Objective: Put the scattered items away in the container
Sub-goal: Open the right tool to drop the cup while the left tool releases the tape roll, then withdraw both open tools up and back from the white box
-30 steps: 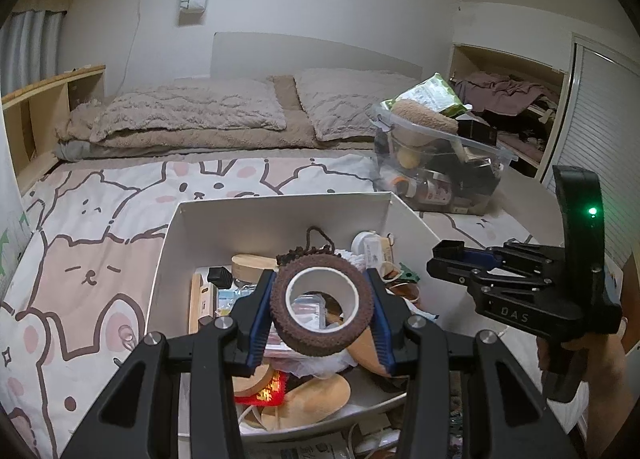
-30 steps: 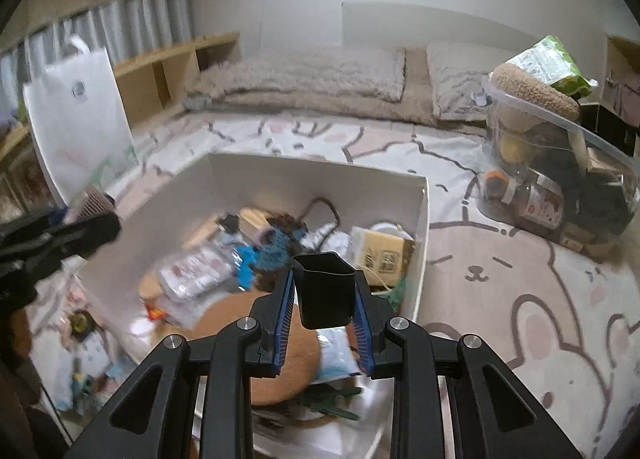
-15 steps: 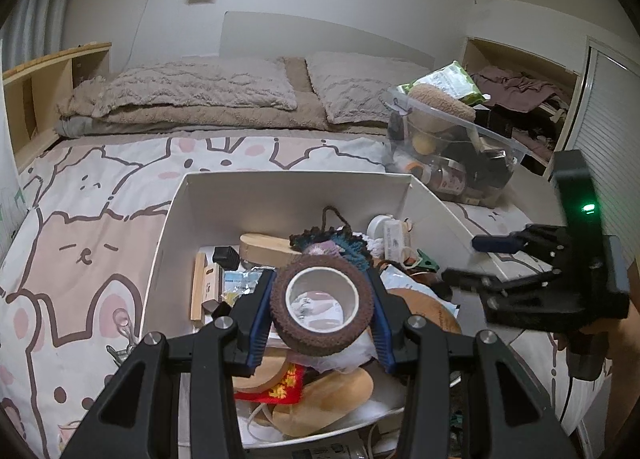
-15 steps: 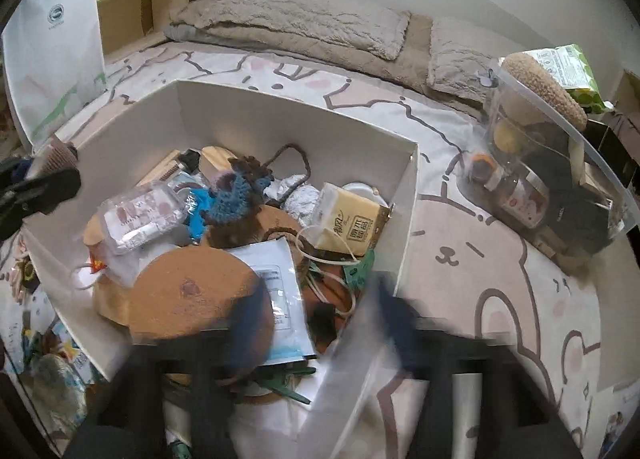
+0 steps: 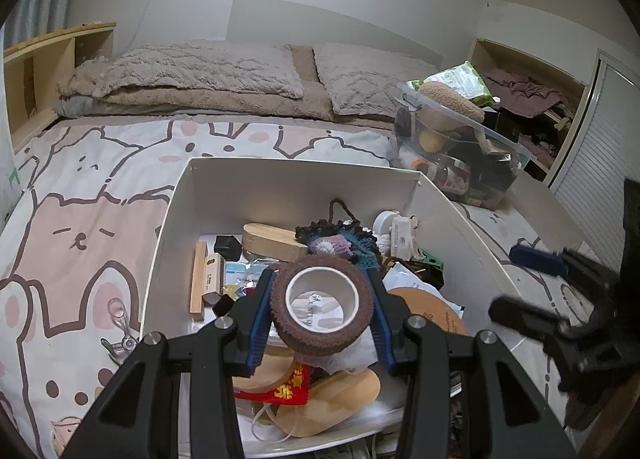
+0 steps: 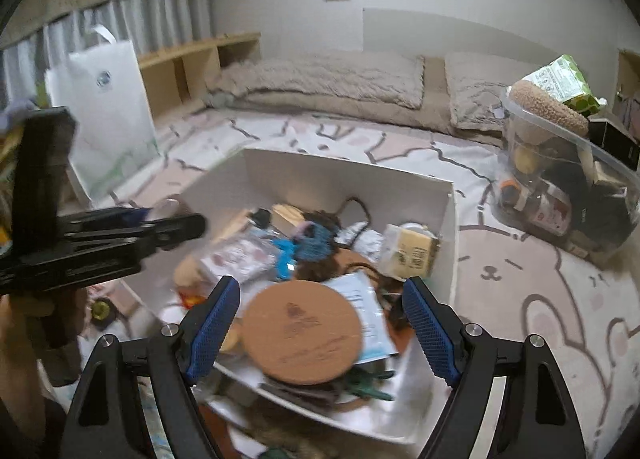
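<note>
A white open box sits on the bed, full of mixed items; it also shows in the right wrist view. My left gripper is shut on a brown roll of tape and holds it above the box's near half. My right gripper is open and empty, over the box's near edge above a round cork disc. The right gripper shows blurred at the right of the left wrist view. The left gripper shows at the left of the right wrist view.
A clear plastic bin packed with things stands on the bed behind the box's right side. A metal clip lies on the cartoon bedspread left of the box. A white paper bag leans at the bed's left. Pillows lie at the back.
My right gripper held a small black cup a second ago; it has opened and the cup is gone from it. My left gripper has moved slightly forward over the box with the tape.
</note>
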{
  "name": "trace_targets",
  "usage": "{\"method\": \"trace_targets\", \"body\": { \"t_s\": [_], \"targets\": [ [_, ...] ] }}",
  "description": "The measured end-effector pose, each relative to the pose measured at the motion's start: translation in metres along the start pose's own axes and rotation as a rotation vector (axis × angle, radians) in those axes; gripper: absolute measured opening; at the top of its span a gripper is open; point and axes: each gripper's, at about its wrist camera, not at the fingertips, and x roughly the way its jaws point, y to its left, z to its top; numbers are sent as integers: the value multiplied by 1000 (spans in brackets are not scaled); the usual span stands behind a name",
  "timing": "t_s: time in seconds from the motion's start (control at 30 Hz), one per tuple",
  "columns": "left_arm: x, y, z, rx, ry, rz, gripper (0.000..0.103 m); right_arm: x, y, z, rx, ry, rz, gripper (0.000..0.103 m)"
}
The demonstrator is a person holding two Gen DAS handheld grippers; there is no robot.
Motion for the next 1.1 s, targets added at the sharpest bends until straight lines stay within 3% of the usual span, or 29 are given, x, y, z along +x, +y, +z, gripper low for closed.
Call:
{"method": "trace_targets", "body": {
  "t_s": [0.23,0.53,0.87,0.9,0.93,0.97,1.0,1.1],
  "targets": [
    [5,3,14,38,42,71,43,-1,3,-10,50,-35,70,83],
    [40,2,46,139,153,251,43,-15,0,-18,76,-80,124,84],
    [63,5,39,218,213,431,45,-22,-14,-24,116,-98,158,84],
    [63,7,38,214,214,451,58,-23,-16,-24,123,-101,160,84],
    [62,7,38,213,207,469,82,-23,-18,-24,127,-104,162,84],
    [57,9,37,211,182,496,91,-24,-18,-24,129,-107,165,84],
    [54,9,37,212,160,515,95,-24,-19,-24,132,-110,168,84],
    [44,9,34,220,143,536,95,-24,-20,-25,130,-109,170,84]
  ]
}}
